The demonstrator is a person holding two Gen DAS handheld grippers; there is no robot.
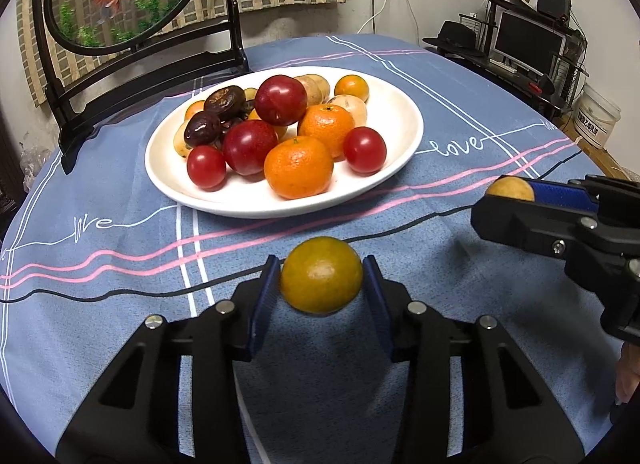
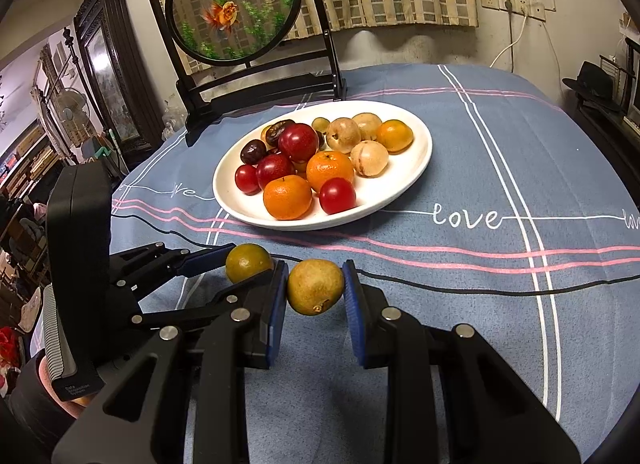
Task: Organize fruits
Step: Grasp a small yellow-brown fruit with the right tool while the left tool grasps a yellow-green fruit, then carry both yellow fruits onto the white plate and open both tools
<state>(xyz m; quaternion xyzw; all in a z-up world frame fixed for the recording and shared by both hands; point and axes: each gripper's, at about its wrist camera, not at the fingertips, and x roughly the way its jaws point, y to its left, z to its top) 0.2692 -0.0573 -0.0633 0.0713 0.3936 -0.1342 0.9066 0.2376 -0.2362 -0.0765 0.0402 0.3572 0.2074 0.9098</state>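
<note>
The bench (image 1: pixel 460 104), under a blue cloth with pink and white lines, carries a round goldfish screen (image 2: pixel 234 10) at the back. In front of it a white plate (image 2: pixel 416 176) holds piled fruits: red plums, oranges, brown ones. Nearer, the left tongs (image 1: pixel 322 276) pinch a greenish-yellow citrus (image 1: pixel 322 274), pads touching both sides. Just beside them the right tongs (image 2: pixel 315 288) grip a small yellow-brown fruit (image 2: pixel 315 286).
</note>
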